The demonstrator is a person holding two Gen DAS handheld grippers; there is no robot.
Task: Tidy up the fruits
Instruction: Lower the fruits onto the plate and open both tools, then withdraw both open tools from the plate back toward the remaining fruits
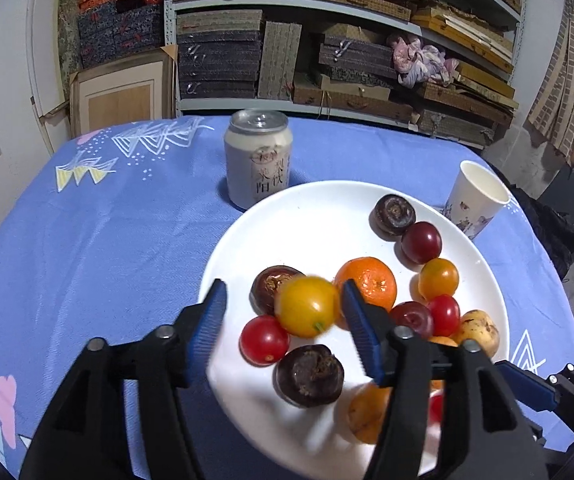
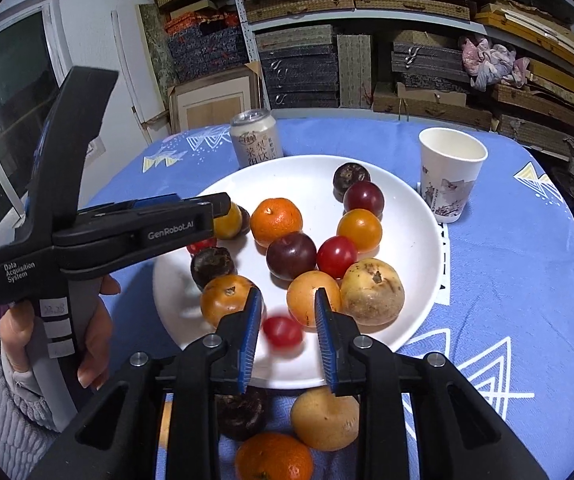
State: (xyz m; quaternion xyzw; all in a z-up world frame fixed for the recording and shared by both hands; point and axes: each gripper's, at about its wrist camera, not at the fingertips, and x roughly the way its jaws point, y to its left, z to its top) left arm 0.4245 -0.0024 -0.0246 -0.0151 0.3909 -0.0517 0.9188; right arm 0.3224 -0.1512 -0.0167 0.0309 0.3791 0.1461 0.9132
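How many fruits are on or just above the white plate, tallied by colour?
Red cherry tomatoes: 3
Dark brown water chestnuts: 3
Dark red plums: 2
Orange or yellow fruits: 6, counting the yellow tomato loose between the left tongs
Total: 14

Both hand-held grippers parted, downward-tilted

A blue-clothed counter carries a white plate; behind the plate a can, right a paper cup, in front loose fruit
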